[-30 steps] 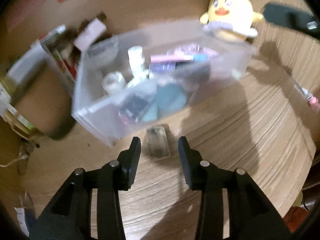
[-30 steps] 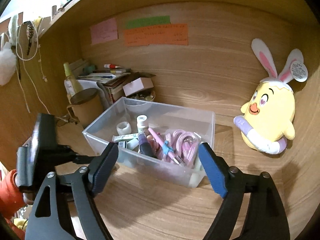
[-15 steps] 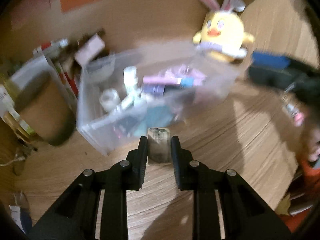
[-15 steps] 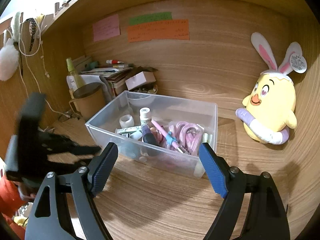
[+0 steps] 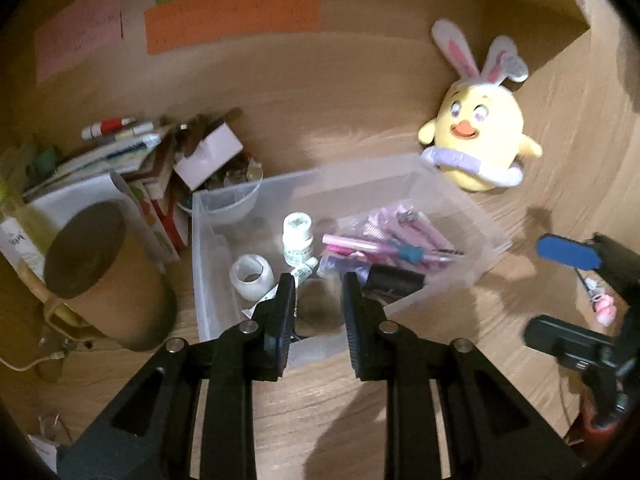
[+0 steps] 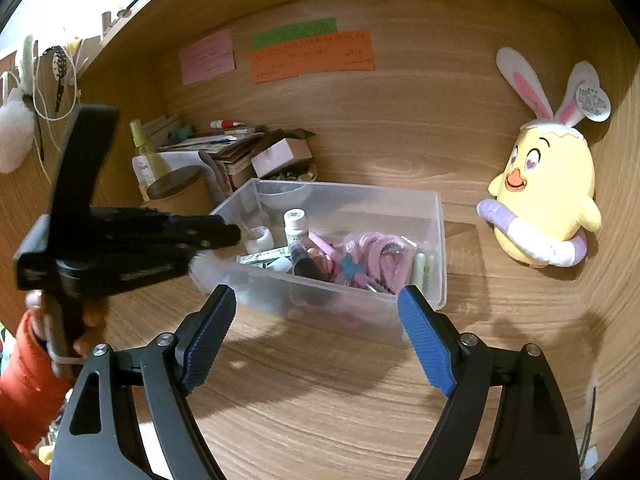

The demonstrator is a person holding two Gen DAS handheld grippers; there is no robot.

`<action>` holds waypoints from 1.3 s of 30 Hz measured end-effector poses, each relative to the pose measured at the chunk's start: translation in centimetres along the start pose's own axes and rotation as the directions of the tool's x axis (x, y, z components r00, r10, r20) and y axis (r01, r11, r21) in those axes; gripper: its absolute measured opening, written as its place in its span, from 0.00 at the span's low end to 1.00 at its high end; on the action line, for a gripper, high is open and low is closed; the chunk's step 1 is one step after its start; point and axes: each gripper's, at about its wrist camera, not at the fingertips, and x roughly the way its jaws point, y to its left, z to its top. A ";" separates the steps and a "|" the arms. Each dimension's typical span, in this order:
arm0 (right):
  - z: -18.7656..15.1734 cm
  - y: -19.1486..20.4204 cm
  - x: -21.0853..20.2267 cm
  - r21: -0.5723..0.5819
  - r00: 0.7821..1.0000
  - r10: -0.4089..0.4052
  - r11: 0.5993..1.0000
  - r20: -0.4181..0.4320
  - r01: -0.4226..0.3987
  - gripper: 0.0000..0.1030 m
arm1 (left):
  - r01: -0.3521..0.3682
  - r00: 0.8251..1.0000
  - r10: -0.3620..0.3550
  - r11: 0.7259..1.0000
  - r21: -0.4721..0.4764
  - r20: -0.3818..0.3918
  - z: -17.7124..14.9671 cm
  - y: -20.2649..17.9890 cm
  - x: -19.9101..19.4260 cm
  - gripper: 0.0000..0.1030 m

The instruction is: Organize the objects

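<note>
Left wrist view shows our left tool (image 5: 318,300), a second ago open around the block (image 5: 319,309) on the surface (image 5: 440,360), now clamped on it above the bin (image 5: 208,280), ready to drop; right tool (image 6: 320,332) gapes empty.

Bin (image 6: 438,240) mid-desk; plush (image 6: 548,196) to its right, mug (image 6: 180,192) left, apparently touching neither

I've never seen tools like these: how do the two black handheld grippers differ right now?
The left gripper has plain black fingers closed on a small blurred object, over the clear plastic bin. The right gripper has blue-padded fingers spread wide, holding nothing, over the wooden desk before the bin. Both are black and two-fingered.
</note>
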 end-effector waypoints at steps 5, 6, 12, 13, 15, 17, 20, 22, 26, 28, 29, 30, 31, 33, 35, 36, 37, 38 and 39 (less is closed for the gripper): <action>0.0 0.1 -0.1 -0.006 1.000 -0.018 1.000 0.003 0.018 0.79 | 0.027 0.999 -0.027 1.000 -0.012 0.019 -0.7 -0.1 -0.7 0.34; 0.1 0.1 -0.1 -0.010 1.000 -0.024 1.000 0.005 0.024 0.79 | 0.026 0.999 -0.026 1.000 -0.010 0.036 -0.8 -0.2 -1.2 0.41; 0.0 0.2 0.1 -0.005 1.000 -0.030 1.000 0.004 0.030 0.79 | 0.031 0.992 -0.028 0.999 -0.027 0.124 -1.8 -0.5 -4.3 0.63; 0.0 0.2 0.1 -0.003 0.999 -0.033 0.999 0.004 0.033 0.79 | 0.025 0.990 -0.021 0.999 -0.027 0.136 -2.1 -0.7 -4.8 0.64; -0.1 0.3 0.1 -0.002 0.999 -0.039 0.999 0.004 0.039 0.80 | 0.011 0.987 -0.006 1.000 -0.030 0.158 -2.7 -0.9 -5.5 0.72; -0.2 0.4 0.2 -0.003 0.999 -0.047 0.999 0.004 0.047 0.80 | 0.006 0.985 0.001 0.999 -0.038 0.173 -3.1 -1.0 -5.9 0.81; -0.4 0.5 0.1 0.005 0.998 -0.060 0.998 0.007 0.060 0.83 | -0.010 0.981 0.019 0.999 -0.047 0.194 -3.7 -1.2 -6.4 0.88; -0.5 0.4 0.0 0.014 0.998 -0.060 0.998 0.008 0.060 0.84 | -0.029 0.978 0.037 0.999 -0.042 0.204 -4.1 -1.4 -6.5 0.91; -0.7 0.3 -0.2 0.028 0.998 -0.059 0.998 0.008 0.059 0.86 | -0.024 0.978 0.034 0.998 -0.051 0.204 -4.7 -1.4 -6.6 0.92; -0.9 0.3 -0.3 0.028 0.998 -0.060 0.998 0.008 0.060 0.87 | -0.016 0.980 0.028 0.998 -0.063 0.199 -4.8 -1.2 -6.5 0.92; -0.9 0.3 -0.4 0.028 0.998 -0.059 0.998 0.009 0.058 0.87 | -0.016 0.980 0.029 0.998 -0.067 0.197 -4.9 -1.2 -6.5 0.92; -1.0 0.3 -0.4 0.028 0.998 -0.058 0.998 0.009 0.057 0.87 | -0.017 0.981 0.030 0.997 -0.070 0.194 -4.9 -1.1 -6.4 0.92; -1.0 0.3 -0.4 0.027 0.998 -0.057 0.998 0.009 0.057 0.87 | -0.017 0.981 0.030 0.997 -0.072 0.191 -5.0 -1.1 -6.4 0.92; -1.1 0.3 -0.4 0.026 0.998 -0.056 0.998 0.007 0.056 0.87 | -0.015 0.982 0.029 0.997 -0.076 0.187 -5.1 -1.0 -6.4 0.92; -1.2 0.4 -0.4 0.026 0.998 -0.055 0.998 0.006 0.055 0.87 | -0.017 0.982 0.031 0.997 -0.076 0.188 -5.1 -1.0 -6.4 0.92; -1.2 0.5 -0.4 0.027 0.999 -0.053 0.998 0.006 0.053 0.87 | -0.018 0.982 0.032 0.997 -0.076 0.189 -5.1 -1.0 -6.4 0.92; -1.1 0.5 -0.3 0.029 0.999 -0.052 0.998 0.005 0.052 0.87 | -0.019 0.981 0.033 0.997 -0.075 0.190 -5.1 -1.0 -6.4 0.92; -1.1 0.5 -0.3 0.029 0.999 -0.051 0.998 0.004 0.051 0.87 | -0.018 0.981 0.032 0.997 -0.074 0.189 -5.1 -1.0 -6.4 0.92; -1.1 0.6 -0.3 0.030 0.999 -0.051 0.998 0.003 0.051 0.87 | -0.016 0.982 0.030 0.997 -0.075 0.188 -5.1 -1.0 -6.4 0.92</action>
